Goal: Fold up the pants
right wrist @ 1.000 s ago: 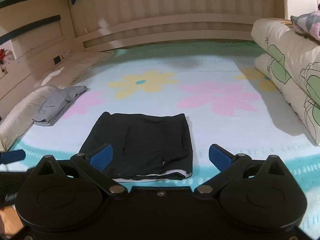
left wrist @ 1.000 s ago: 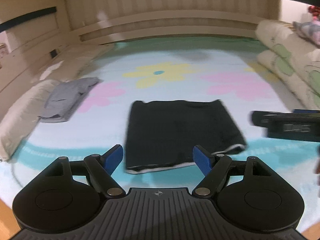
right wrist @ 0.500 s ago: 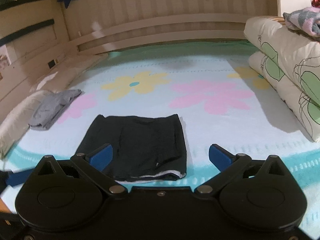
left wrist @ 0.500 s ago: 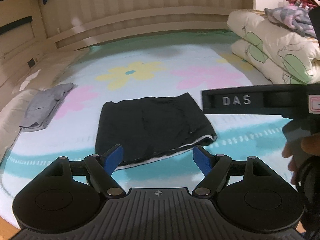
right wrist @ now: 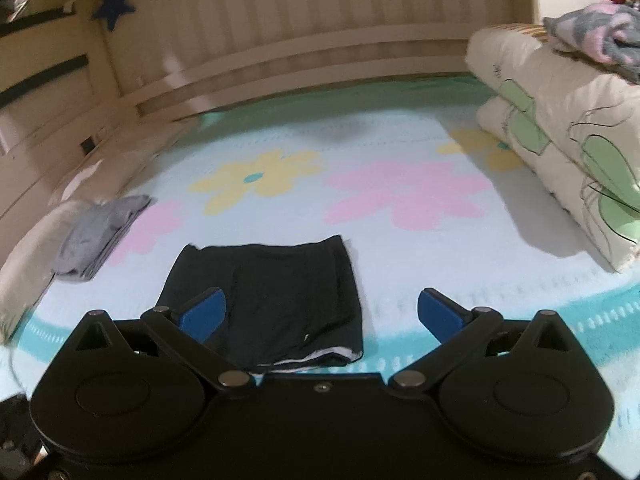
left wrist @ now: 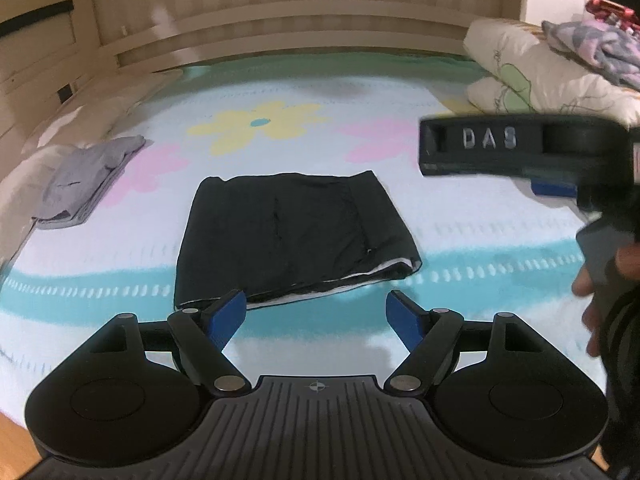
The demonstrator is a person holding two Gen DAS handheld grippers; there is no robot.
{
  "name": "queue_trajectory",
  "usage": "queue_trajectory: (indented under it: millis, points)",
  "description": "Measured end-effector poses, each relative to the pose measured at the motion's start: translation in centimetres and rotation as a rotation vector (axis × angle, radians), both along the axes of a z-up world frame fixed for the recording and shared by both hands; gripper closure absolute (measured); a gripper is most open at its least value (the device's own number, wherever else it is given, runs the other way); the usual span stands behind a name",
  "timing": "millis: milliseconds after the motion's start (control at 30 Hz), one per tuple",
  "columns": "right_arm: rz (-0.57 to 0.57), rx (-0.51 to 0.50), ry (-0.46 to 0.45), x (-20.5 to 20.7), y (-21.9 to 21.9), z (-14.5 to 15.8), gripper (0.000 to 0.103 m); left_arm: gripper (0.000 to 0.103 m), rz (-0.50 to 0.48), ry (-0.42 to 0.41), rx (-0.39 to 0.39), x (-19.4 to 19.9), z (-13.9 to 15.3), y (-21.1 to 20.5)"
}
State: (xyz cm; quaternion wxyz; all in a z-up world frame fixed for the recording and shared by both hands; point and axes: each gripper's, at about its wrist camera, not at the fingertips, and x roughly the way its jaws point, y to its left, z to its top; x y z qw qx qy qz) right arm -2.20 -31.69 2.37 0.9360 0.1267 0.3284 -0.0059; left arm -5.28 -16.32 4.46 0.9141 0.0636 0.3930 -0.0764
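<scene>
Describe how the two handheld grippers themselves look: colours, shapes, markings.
Both are matte black, with two round disc housings, hinged link arms with silver pins, and blue finger pads. The left gripper has a ribbed base with a small crosshair mark. The right gripper shows raised "DAS" lettering on its side in the left view.

The only readable text is "DAS", in raised pale capital letters on the side of the black plastic right tool [left wrist: 520, 148], seen at the right of the left wrist view. A small crosshair mark [left wrist: 318, 387] sits on the ribbed dark grey body of the left tool. Nothing else is legible.
</scene>
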Motion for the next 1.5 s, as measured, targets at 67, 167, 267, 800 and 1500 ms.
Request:
queue_trajectory:
  millis: [67,167,267,800,1500]
  points:
    - [-0.016,0.000,0.010,-0.1,-0.2,-0.4,0.001,0.027,-0.010,-0.001,-0.004,-0.2,0.2,-0.2]
    - [-0.029,-0.016,0.033,-0.4,-0.5,-1.0,0.001,0.027,-0.014,-0.014,0.011,-0.6,0.3,-0.5]
    - [-0.030,-0.037,0.040,-0.5,-0.7,-1.4,0.001,0.027,-0.016,-0.009,0.018,-0.5,0.1,-0.7]
    - [0.017,-0.052,0.043,-0.8,-0.6,-1.4,0.001,0.027,0.075,-0.009,0.054,0.1,-0.3,0.9]
    - [0.027,0.010,0.059,0.4,0.5,-1.3,0.001,0.027,0.212,-0.083,0.030,6.5,-0.3,6.8]
